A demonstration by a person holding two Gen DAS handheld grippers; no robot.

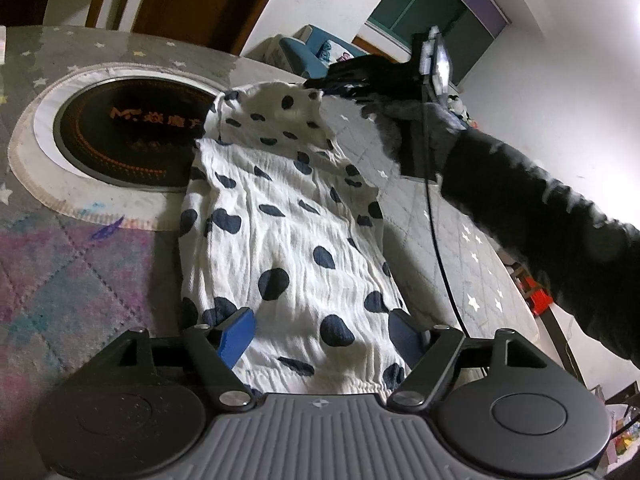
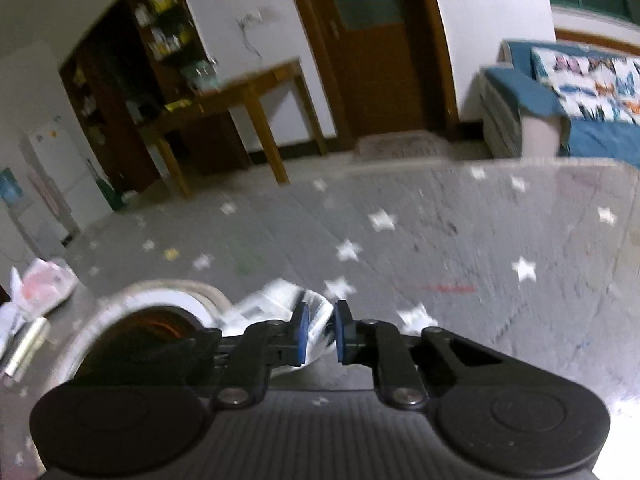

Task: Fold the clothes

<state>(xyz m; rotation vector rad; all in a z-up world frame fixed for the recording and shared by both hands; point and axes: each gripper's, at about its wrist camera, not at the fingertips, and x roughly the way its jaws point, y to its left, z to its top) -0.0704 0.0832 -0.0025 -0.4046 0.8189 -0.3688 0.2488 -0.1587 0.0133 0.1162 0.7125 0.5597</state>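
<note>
While lying stretched along the grey star-printed quilted counter (image 1: 460, 248), just beside a round black inset cooktop (image 1: 132, 132): white crinkled garment with navy blotches (image 1: 288, 232). Left gripper (image 1: 322, 334) over its near end, blue-padded fingers (image 1: 236, 336) wide apart. Right gripper (image 2: 320, 334) clamped on the far edge, lifting it.

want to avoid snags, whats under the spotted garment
The spotted garment lies on the star-print quilted table cover. Its left edge overlaps the round black cooktop and white ring. What lies beneath its middle is covered.
</note>
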